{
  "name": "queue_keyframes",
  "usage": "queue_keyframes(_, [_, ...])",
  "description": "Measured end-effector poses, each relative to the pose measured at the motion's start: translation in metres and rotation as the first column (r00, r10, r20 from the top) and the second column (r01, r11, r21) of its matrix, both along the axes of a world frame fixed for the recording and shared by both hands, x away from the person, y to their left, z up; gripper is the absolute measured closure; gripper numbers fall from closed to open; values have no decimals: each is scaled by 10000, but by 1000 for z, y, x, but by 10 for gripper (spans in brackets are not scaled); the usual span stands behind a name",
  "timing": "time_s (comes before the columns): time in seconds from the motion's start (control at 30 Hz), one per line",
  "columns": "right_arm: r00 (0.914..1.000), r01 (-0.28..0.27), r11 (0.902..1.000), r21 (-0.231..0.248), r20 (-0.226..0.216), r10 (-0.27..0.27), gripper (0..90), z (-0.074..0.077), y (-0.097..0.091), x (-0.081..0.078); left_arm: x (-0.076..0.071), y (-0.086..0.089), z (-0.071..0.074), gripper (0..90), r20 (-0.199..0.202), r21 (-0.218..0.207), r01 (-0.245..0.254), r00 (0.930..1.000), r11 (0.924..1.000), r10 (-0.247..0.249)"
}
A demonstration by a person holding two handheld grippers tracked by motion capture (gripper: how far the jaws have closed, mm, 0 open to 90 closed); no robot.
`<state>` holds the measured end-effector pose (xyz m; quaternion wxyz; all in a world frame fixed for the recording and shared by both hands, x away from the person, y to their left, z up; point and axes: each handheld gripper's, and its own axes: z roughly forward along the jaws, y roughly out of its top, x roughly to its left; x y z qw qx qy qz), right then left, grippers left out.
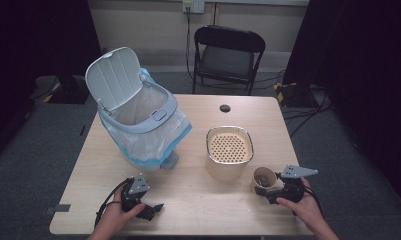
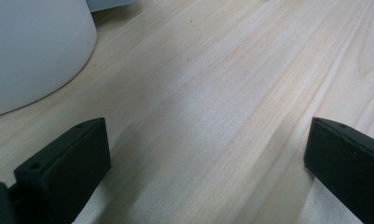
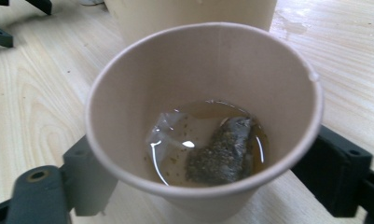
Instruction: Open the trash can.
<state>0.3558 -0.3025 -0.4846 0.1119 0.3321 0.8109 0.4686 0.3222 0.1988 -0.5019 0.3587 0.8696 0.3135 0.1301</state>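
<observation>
A tan paper cup (image 3: 208, 107) holds brown liquid and a soaked tea bag (image 3: 222, 156). It stands near the table's front right (image 1: 264, 177). My right gripper (image 3: 208, 186) has one black jaw on each side of the cup, close to its wall. I see no pressing on the wall. A hand holds that gripper (image 1: 268, 191) from the right. My left gripper (image 2: 208, 154) rests low over bare wood with its jaws wide apart and nothing between them. In the high view it (image 1: 150, 206) sits at the front left in a hand.
A beige container with a perforated insert (image 1: 229, 150) stands just behind the cup. A grey bin (image 1: 138, 117) with an open lid and a plastic liner occupies the back left. A black folding chair (image 1: 228, 55) stands beyond the table (image 1: 198, 210).
</observation>
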Motion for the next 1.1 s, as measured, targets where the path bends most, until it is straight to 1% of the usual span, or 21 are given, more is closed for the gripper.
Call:
queue_keyframes(0.2, [9999, -163, 9997, 193, 17, 162, 196, -2, 2, 1, 0, 0, 0, 0, 3, -7, 4, 10000, 10000, -4])
queue_keyframes(0.27, [9999, -142, 9998, 140, 61, 141, 201, -2, 3, 2, 0, 0, 0, 0, 1, -7, -4, 10000, 10000, 4])
queue_keyframes(0.4, [9997, -240, 9992, 315, 64, 238, 227, -4, 4, 3, 0, 0, 0, 0, 1, -5, 2, 10000, 10000, -2])
queue_keyframes(0.53, [9997, -216, 9989, 409, 97, 212, 227, -5, 6, 3, 0, 0, 0, 0, 2, -9, 1, 10000, 10000, -1])
queue_keyframes(0.7, [9996, -215, 9994, 266, 204, 210, 248, -4, 8, 2, 0, 0, 0, 0, 0, -10, 4, 10000, 10000, -4])
queue_keyframes(0.83, [9996, -158, 9995, 280, 227, 151, 256, -4, 8, 2, 0, 0, 0, 0, -3, -14, -3, 10000, 10000, 3])
queue_keyframes(0.87, [9995, -192, 9996, 210, 271, 186, 257, -3, 8, 2, 0, 0, 0, 0, -2, -10, 9, 10000, 10000, -9])
queue_keyframes(0.97, [9988, -260, 9997, -6, 406, 260, 259, 0, 6, 4, 0, 0, 0, 0, 0, -5, 7, 10000, 10000, -7])
queue_keyframes(1.1, [9988, -207, 9998, 65, 438, 204, 261, 6, 3, 9, 0, 0, 0, 0, -2, -14, 0, 10000, 10000, 0])
